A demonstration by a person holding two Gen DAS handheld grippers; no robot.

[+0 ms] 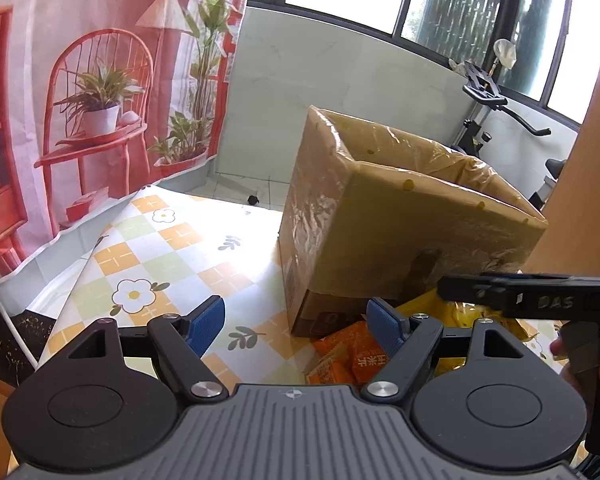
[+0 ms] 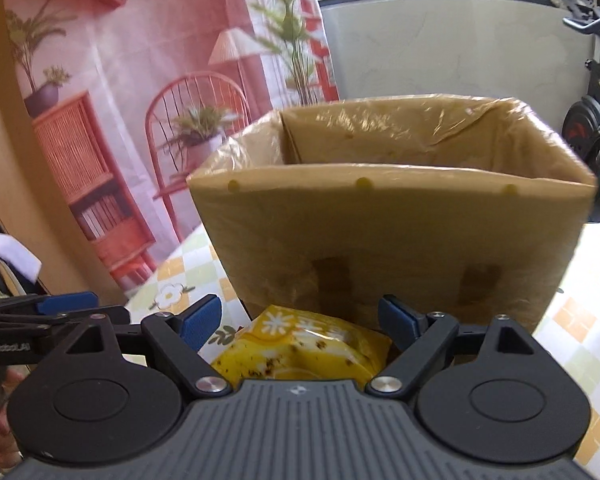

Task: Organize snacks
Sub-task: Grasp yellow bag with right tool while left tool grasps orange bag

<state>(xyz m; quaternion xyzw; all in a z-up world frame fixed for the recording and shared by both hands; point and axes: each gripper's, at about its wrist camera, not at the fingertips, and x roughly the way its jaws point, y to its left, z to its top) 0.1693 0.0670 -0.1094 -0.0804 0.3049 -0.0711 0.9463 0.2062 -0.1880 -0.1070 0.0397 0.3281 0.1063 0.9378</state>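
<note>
A cardboard box point(image 2: 388, 216), lined with clear plastic and open at the top, is seen standing on the checked tablecloth point(image 1: 172, 248), and the snacks are found at the foot of its near wall. The right gripper point(image 2: 300, 316) is held with its jaws wide apart and nothing between the pads; a yellow snack bag point(image 2: 300, 348) lies directly ahead of and below it, just in front of the box, its long axis judged to run across the jaws' gap. The left gripper point(image 1: 296, 316) is likewise spread and empty, with orange snack packets point(image 1: 348, 356) lying beneath its right finger. The right gripper is judged the nearer to the yellow bag, so a short descent is what the coming grasp is thought to depend on
</note>
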